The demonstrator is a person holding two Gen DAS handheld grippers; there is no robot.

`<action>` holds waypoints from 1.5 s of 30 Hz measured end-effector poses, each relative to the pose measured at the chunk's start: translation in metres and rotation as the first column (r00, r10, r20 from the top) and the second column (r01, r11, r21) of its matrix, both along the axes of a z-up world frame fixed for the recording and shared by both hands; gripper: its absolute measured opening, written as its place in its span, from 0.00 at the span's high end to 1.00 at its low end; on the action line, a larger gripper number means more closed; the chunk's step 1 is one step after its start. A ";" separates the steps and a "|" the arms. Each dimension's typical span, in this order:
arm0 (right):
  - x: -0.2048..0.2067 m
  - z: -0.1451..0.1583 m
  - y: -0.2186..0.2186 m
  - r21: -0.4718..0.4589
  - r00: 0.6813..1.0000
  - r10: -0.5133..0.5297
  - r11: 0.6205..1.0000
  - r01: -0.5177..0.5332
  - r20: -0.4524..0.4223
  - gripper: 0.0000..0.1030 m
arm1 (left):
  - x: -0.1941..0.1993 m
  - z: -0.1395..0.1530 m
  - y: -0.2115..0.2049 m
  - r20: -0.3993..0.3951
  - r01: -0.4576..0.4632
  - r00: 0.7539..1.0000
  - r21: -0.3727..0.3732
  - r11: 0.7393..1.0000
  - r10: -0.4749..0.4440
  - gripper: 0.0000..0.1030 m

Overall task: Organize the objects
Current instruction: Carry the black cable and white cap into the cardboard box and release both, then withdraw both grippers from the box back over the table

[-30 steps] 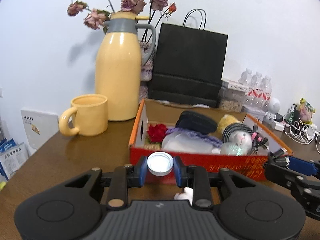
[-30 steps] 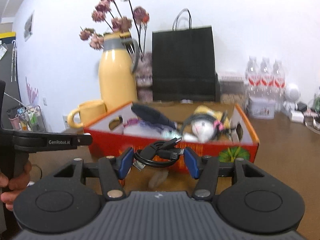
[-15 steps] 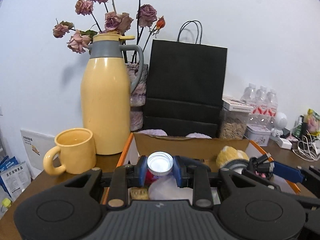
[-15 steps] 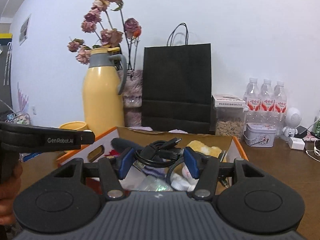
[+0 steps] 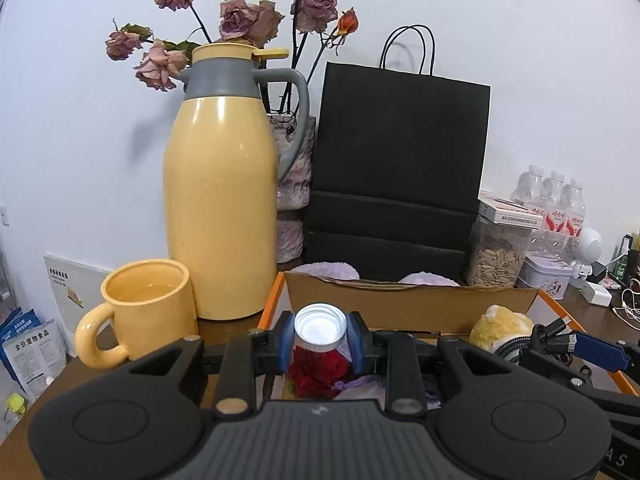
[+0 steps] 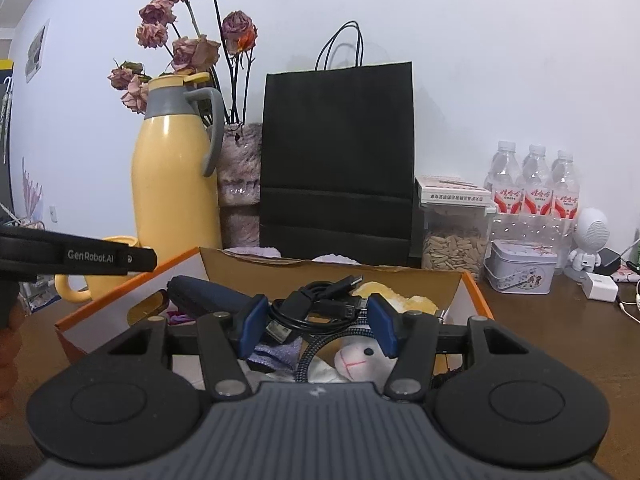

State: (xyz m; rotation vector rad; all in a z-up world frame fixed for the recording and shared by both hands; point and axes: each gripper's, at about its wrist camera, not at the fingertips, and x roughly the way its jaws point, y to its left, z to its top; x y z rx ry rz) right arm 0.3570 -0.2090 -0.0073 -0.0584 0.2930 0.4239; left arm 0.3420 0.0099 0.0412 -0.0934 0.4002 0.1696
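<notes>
over the orange box (image 5: 412,304), left claw (image 5: 321,343) tight on a white cap (image 5: 320,327), right claw (image 6: 318,322) half-wide around a black cable coil (image 6: 316,309)

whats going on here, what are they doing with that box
A person is tidying loose items into an orange cardboard box on the table. The left gripper is shut on a small white bottle cap, and the right gripper is shut on a coiled black cable. Both are held over the box, which already holds a plush toy and other bits.
</notes>
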 end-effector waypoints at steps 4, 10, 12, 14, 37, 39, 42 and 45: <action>0.005 -0.001 0.002 -0.014 1.000 0.016 1.000 -0.016 -0.008 0.45 | 0.005 0.001 -0.002 0.005 0.015 1.000 0.009 1.000 -0.015 0.74; 0.008 -0.003 0.006 -0.051 1.000 0.011 0.999 -0.012 -0.006 0.17 | 0.010 0.000 0.001 -0.008 0.008 1.000 -0.005 1.000 -0.008 0.19; 0.006 -0.002 0.005 -0.052 1.000 0.013 0.999 -0.012 0.003 0.06 | 0.010 0.000 0.002 -0.005 0.005 1.000 -0.005 1.000 -0.005 0.09; 0.004 -0.002 0.005 -0.051 1.000 0.010 0.999 -0.009 0.015 0.00 | 0.009 0.000 0.001 -0.004 -0.001 1.000 -0.006 1.000 0.001 0.04; -0.020 0.001 -0.002 -0.060 0.999 -0.008 0.998 0.011 0.041 0.00 | -0.022 0.002 -0.020 0.045 0.019 0.999 0.030 0.999 -0.020 0.02; -0.026 0.001 -0.005 -0.060 0.999 -0.010 0.998 0.013 0.045 0.00 | -0.028 0.001 -0.023 0.044 0.022 0.999 0.039 0.999 -0.024 0.02; -0.036 0.000 -0.008 -0.064 0.999 -0.013 0.998 0.015 0.045 0.00 | -0.039 0.000 -0.024 0.048 0.021 0.999 0.038 0.999 -0.022 0.02; -0.045 0.000 -0.010 -0.074 0.999 -0.017 0.997 0.021 0.049 0.00 | -0.051 0.001 -0.022 0.057 0.009 0.998 0.026 1.000 -0.010 0.01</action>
